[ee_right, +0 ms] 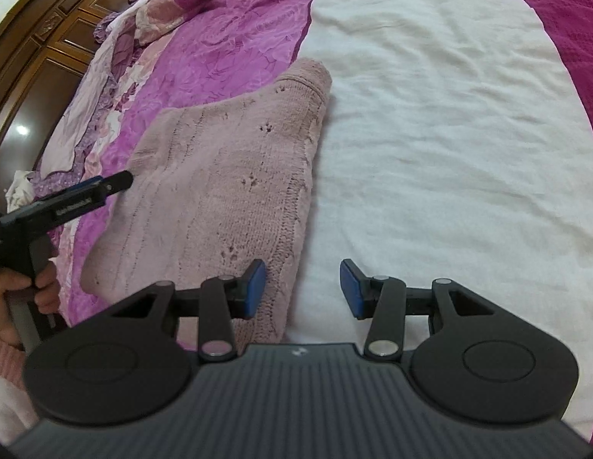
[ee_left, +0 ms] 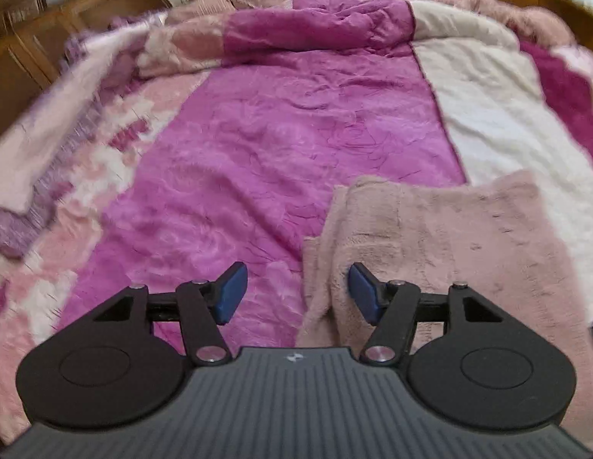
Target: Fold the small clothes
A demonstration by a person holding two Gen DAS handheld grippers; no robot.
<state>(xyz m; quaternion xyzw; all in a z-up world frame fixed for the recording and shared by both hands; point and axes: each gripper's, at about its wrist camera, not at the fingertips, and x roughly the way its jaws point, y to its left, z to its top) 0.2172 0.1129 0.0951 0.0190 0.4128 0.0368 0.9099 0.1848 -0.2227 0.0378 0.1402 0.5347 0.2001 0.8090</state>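
Observation:
A dusty-pink knitted garment (ee_left: 449,252) lies flat on the bedspread (ee_left: 281,122), across its magenta and white stripes. My left gripper (ee_left: 296,292) stands open low over the garment's left edge. That edge runs between the jaws, close to the right blue pad (ee_left: 363,294), and nothing is pinched. In the right wrist view the same garment (ee_right: 227,176) stretches away from me. My right gripper (ee_right: 303,290) is open over its near right edge, with the left pad (ee_right: 255,287) above the knit and the right pad over white bedspread (ee_right: 442,122). The left gripper (ee_right: 105,187) shows at the garment's left side, held by a hand (ee_right: 13,287).
Dark wooden cabinet doors (ee_right: 40,49) run along the left of the bed. The bedspread is bunched into folds at the far end (ee_left: 319,23). A small white bundle of cloth (ee_right: 17,187) lies at the bed's left edge. A pink sleeve (ee_right: 2,359) shows at the lower left.

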